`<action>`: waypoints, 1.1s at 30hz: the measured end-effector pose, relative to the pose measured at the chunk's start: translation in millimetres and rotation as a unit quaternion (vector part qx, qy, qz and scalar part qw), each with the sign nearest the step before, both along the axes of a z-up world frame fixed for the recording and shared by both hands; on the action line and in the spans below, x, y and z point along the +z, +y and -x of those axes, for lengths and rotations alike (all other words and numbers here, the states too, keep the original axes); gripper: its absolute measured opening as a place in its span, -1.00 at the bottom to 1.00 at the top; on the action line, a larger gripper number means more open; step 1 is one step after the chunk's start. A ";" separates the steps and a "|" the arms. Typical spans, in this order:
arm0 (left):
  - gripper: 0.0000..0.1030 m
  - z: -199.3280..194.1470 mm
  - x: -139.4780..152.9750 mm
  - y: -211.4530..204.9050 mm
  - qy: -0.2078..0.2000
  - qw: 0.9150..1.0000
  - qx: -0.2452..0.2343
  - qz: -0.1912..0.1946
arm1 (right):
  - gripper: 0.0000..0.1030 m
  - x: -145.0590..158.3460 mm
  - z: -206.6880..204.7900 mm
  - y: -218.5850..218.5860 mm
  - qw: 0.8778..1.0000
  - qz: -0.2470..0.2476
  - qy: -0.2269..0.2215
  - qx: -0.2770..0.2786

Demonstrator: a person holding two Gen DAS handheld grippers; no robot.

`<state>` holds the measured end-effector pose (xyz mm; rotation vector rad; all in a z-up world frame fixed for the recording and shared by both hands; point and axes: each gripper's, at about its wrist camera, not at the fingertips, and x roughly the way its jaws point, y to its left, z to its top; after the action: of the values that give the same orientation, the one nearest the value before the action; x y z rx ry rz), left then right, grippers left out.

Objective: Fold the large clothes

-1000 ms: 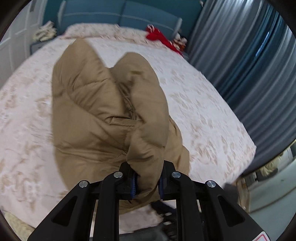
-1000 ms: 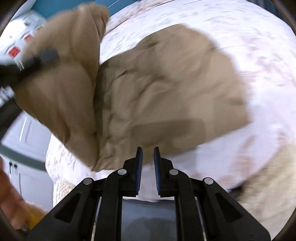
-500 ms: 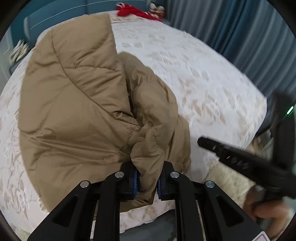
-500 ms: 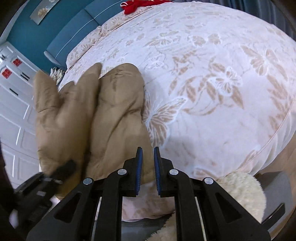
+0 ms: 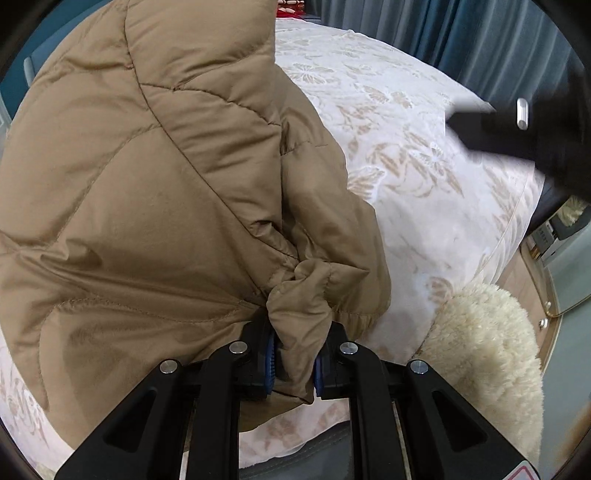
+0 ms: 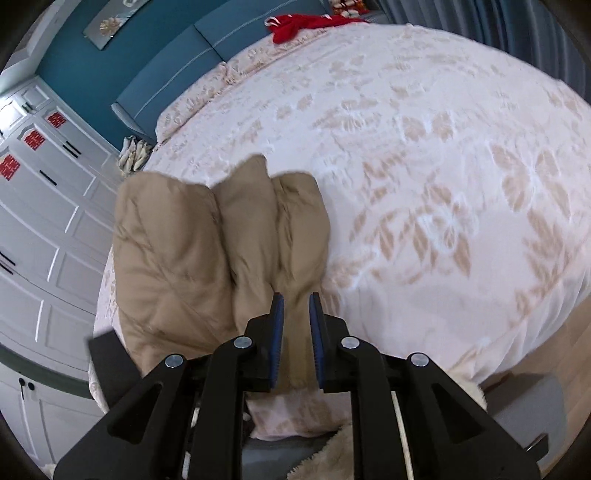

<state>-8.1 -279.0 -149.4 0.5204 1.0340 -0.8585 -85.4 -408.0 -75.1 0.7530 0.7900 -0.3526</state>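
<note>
A tan quilted jacket (image 5: 155,192) is laid in a puffy heap on the bed (image 5: 424,177), near its foot edge and toward the side with the white cupboards (image 6: 44,236). In the right wrist view the jacket (image 6: 207,251) is seen bunched into three padded folds. A gathered bunch of its fabric is pinched between the blue pads of the left claw (image 5: 293,363), which is clamped on it just above the bed's edge. The right claw (image 6: 296,343) is held over the nearest fold with only a narrow gap between its pads; nothing is gripped, the fabric being seen behind the gap rather than pressed in it. In the left wrist view part of the right claw (image 5: 524,136) is seen as a dark blur over the bedspread. A cream fleecy rug (image 5: 484,354) is placed just beside the bed's corner. A red garment (image 6: 295,24) is left at the bed's far end, well apart from the jacket, before a blue headboard (image 6: 192,55). Grey curtains (image 5: 461,33) are hung along the far side.
</note>
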 end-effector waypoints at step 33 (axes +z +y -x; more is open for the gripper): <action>0.03 -105.9 146.3 74.9 -0.058 0.972 0.205 0.101 | -0.84 8.3 -138.4 -0.1 0.983 0.113 0.108 0.100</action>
<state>97.8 -204.1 -3.1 0.1709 0.8926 -0.5487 53.0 -408.0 -66.8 0.4219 1.0019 -0.3394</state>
